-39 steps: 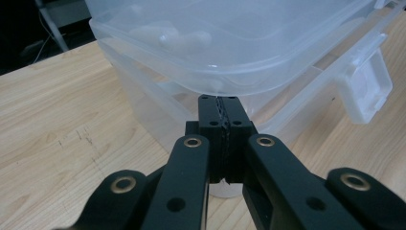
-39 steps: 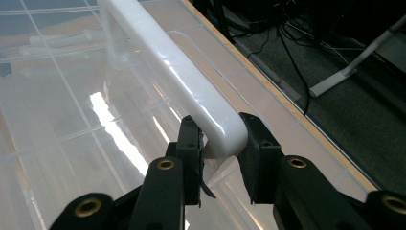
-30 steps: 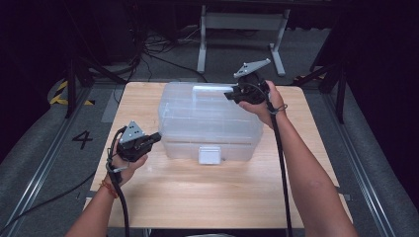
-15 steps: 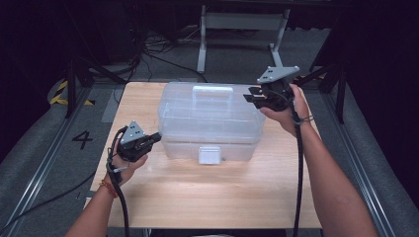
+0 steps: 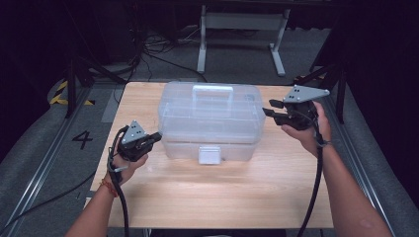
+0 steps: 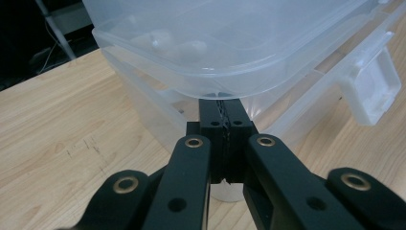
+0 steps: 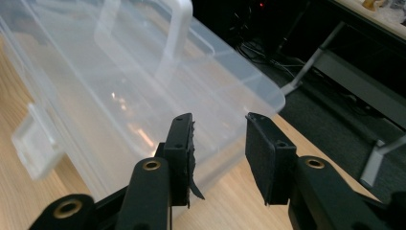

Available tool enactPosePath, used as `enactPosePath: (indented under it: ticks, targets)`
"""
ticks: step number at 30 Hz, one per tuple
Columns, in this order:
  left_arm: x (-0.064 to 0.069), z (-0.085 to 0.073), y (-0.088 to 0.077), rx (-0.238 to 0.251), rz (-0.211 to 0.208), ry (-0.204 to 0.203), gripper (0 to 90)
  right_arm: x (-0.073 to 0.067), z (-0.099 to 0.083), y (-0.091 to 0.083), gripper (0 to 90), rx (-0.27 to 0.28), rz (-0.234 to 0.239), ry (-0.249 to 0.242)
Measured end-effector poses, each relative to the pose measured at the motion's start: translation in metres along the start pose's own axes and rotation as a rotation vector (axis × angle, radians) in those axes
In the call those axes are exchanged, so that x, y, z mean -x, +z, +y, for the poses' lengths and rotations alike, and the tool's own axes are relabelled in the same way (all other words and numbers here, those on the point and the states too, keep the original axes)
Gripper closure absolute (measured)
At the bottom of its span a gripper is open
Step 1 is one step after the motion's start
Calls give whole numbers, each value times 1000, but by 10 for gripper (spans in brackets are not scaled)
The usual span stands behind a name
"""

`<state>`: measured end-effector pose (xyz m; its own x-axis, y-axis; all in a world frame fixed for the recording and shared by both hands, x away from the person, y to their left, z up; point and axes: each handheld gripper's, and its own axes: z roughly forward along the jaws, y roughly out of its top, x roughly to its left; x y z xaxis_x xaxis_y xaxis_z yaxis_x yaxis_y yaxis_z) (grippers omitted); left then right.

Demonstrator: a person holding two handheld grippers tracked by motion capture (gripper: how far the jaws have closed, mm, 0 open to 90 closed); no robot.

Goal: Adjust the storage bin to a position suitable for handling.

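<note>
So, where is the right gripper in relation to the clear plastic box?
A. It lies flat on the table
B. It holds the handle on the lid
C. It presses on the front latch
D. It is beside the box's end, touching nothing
D: the right gripper hangs beside the end of the clear plastic box, its fingers apart with nothing between them.

A clear plastic storage box (image 5: 210,121) stood upright on the far half of a wooden table (image 5: 217,192), its lid closed and its white carry handle (image 5: 212,91) lying flat on top. A pale latch (image 5: 209,154) hung at the middle of the front wall, facing the near edge. Dividers showed faintly through its translucent walls.
</note>
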<state>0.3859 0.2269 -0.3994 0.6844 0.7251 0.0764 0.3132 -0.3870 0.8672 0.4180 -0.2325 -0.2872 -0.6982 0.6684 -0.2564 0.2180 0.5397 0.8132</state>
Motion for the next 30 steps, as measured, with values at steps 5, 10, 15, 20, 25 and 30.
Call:
enactPosePath:
  ticks: [5, 10, 15, 20, 25, 30]
  targets:
    - [-1, 3, -1, -1, 3, 7, 898, -2, -21, -5, 598, 20, 15, 21]
    - [0, 8, -2, -1, 10, 14, 897, -5, -35, -6, 586, 22, 27, 29]
    - [-1, 11, -2, -1, 12, 16, 897, -8, -46, -2, 570, 11, 44, 33]
    - [-1, 15, -4, -4, 15, 21, 897, -14, -57, 0, 534, 17, 59, 37]
    - [-2, 18, -4, 6, 16, 19, 883, -18, -63, 8, 491, 7, 62, 39]
    - [-2, 20, -4, 6, 8, 19, 885, -23, -67, 19, 444, 7, 66, 38]
